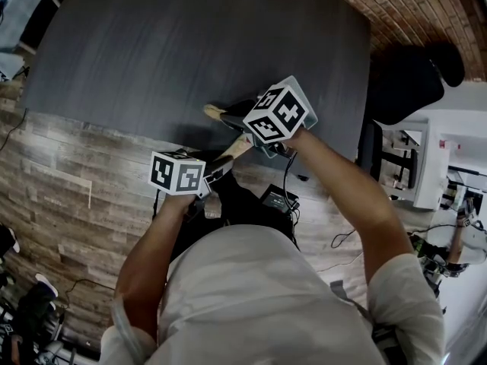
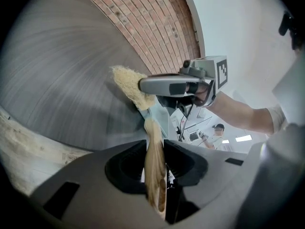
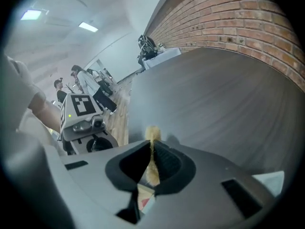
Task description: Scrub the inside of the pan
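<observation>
Brush [image 2: 152,140]: wooden handle, pale bristle head; handle in left tool [image 2: 154,148], head end in right tool [image 3: 151,150].

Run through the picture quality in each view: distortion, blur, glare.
Head view: fisheye bows the table edges, light even. Left gripper view: table looks smeared, brush handle soft up close. Right gripper view: dark vignette, brick wall curved, ceiling lights glaring.

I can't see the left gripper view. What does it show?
The left gripper has its jaws shut on the wooden handle of a scrub brush that points out over a dark grey table. The right gripper meets its pale bristles, with a brick wall behind.
</observation>
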Demonstrator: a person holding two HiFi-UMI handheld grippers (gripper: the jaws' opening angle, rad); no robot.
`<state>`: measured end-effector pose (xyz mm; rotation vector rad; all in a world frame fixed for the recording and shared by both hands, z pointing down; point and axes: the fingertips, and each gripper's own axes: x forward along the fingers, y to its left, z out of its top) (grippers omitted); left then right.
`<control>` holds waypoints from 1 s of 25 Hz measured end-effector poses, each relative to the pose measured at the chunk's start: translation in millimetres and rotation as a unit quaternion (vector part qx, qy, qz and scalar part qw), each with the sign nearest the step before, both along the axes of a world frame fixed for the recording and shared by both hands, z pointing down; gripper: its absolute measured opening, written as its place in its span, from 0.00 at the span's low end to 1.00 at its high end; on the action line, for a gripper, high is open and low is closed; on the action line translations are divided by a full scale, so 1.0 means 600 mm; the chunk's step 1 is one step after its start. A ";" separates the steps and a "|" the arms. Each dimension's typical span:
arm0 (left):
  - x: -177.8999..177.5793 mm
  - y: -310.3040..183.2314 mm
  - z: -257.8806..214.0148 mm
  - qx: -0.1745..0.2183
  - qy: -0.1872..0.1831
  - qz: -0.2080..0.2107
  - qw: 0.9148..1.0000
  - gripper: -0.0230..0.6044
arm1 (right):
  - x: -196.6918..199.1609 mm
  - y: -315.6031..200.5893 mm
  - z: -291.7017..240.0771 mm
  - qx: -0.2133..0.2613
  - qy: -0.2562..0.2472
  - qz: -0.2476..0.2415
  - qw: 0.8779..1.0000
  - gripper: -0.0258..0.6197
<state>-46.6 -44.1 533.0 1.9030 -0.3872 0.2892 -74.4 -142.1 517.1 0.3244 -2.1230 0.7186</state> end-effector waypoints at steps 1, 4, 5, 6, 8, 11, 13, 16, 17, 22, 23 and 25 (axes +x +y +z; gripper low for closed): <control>0.000 0.000 -0.001 0.001 0.000 0.000 1.000 0.23 | 0.003 0.008 0.005 0.005 0.008 -0.007 1.000 0.09; 0.003 -0.001 -0.003 0.001 -0.001 -0.001 1.000 0.23 | 0.013 0.028 0.018 0.026 0.040 -0.041 0.998 0.09; 0.005 -0.002 -0.003 0.001 -0.001 -0.001 1.000 0.23 | 0.016 0.031 0.022 0.037 0.052 -0.054 0.996 0.09; 0.007 -0.002 -0.003 0.001 -0.001 -0.002 1.000 0.23 | 0.018 0.032 0.024 0.050 0.063 -0.069 0.994 0.09; 0.009 -0.002 -0.003 -0.001 -0.002 -0.005 1.000 0.23 | 0.018 0.029 0.026 0.088 0.086 -0.101 0.987 0.09; 0.011 0.000 -0.002 -0.006 0.000 -0.008 1.000 0.23 | 0.014 0.026 0.025 0.153 0.121 -0.165 0.967 0.09; 0.012 0.004 -0.002 -0.010 0.002 0.001 1.000 0.23 | 0.012 0.029 0.028 0.171 0.136 -0.193 0.957 0.09; 0.014 0.012 -0.003 -0.017 0.016 0.038 0.999 0.23 | 0.006 0.035 0.026 0.153 0.124 -0.182 0.963 0.09; 0.016 0.013 -0.005 -0.020 0.024 0.054 0.998 0.23 | 0.004 0.036 0.020 0.138 0.111 -0.166 0.970 0.09; 0.032 0.020 -0.007 -0.020 0.039 0.130 0.991 0.29 | 0.000 0.045 0.006 0.062 0.062 -0.092 0.992 0.09; 0.035 0.023 -0.005 -0.021 0.037 0.143 0.989 0.29 | 0.005 0.045 0.012 0.058 0.067 -0.089 0.992 0.09; 0.042 0.032 0.002 -0.030 0.026 0.163 0.986 0.27 | 0.020 0.042 0.027 0.068 0.088 -0.091 0.990 0.09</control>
